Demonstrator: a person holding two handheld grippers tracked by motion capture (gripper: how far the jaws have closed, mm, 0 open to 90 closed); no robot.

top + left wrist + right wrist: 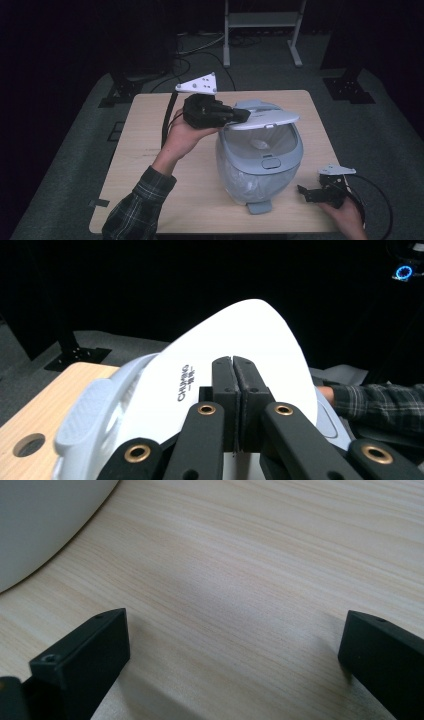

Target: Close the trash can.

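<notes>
From my remote seat, high view: the left gripper tips lie over the raised lid, so I cannot tell whether they touch it. Crumpled white item inside the bin: too small to identify. The right hand is cut off by the bottom edge.

Left gripper view: the lid's lower part is hidden behind the closed jaws; small print under the logo is unreadable.

Right gripper view: both jaws are cropped by the frame; the bin wall is cropped at the top left corner.
</notes>
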